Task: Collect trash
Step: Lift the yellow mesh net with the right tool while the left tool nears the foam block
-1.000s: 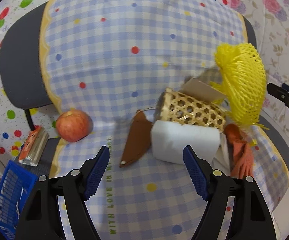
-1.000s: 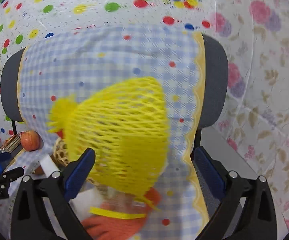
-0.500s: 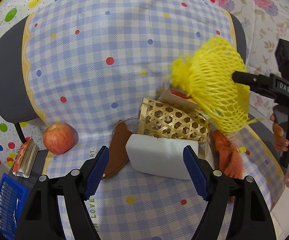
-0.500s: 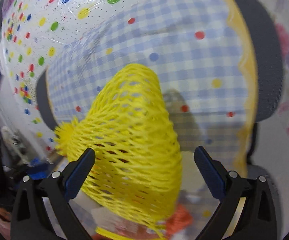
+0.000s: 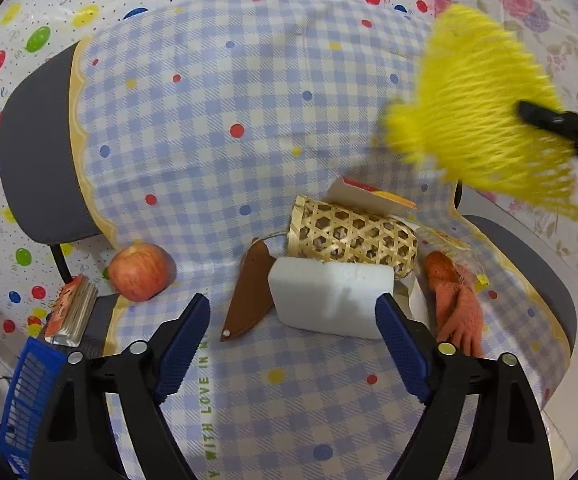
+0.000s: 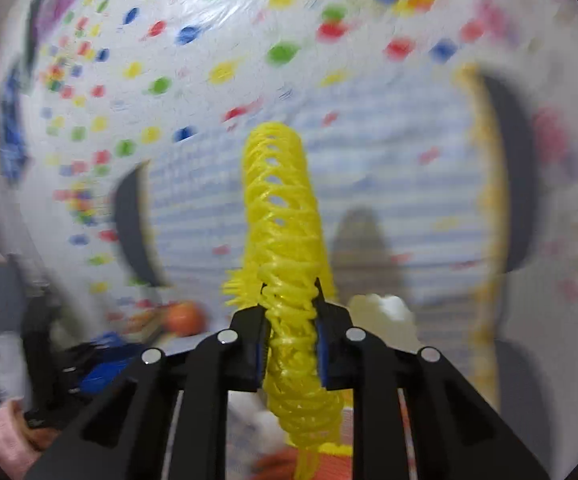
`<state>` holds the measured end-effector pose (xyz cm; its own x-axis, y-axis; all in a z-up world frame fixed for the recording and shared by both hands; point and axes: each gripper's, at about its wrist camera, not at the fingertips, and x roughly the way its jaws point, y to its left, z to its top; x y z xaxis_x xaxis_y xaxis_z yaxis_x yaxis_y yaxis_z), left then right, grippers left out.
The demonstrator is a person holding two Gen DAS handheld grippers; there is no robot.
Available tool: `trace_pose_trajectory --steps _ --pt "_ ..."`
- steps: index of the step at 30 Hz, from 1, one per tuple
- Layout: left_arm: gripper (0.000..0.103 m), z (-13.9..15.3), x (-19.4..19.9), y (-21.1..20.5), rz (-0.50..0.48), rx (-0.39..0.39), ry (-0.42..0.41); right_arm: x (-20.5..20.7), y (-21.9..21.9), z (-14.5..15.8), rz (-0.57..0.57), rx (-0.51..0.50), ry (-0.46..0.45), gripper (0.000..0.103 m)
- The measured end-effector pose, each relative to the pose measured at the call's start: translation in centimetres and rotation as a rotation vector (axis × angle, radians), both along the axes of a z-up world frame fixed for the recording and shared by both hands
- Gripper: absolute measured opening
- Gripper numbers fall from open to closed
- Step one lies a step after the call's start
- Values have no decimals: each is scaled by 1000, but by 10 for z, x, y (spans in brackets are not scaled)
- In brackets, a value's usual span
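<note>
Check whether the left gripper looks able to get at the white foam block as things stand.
Probably yes. The left gripper is open, and the white foam block lies straight ahead between its fingers with nothing on top. The woven basket rests against the block's far side, so closing in from the near side looks free.

Yellow foam net [image 6: 285,240] looks soft, meshy; basket [image 5: 349,236] woven bamboo; tablecloth [image 5: 209,120] glossy plastic.

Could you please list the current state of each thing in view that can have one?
Left gripper: jaws open, empty.
Right gripper: jaws shut on the yellow foam net.
Yellow foam net: squeezed, lifted off the chair.
Bamboo basket: lying on its side.
White foam block: resting on the cloth.
Apple: whole, untouched.
</note>
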<state>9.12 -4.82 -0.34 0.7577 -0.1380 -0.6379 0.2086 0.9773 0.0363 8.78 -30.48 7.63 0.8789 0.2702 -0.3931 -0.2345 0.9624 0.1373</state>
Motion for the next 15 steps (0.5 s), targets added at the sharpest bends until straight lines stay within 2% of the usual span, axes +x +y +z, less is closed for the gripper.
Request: trace_pose_trajectory --steps 3,4,11,15 --pt "86 -10 -1 -11 -4 3 16 -32 8 -3 -212 -208 -56 12" --pt "86 -14 0 -17 -2 7 22 -38 9 -6 -243 -237 -61 12" --pt "86 -35 28 -50 66 5 55 -67 -6 -45 -284 -230 -8 12" --pt "86 -43 46 -66 119 26 61 -75 -8 -52 -269 -206 15 12"
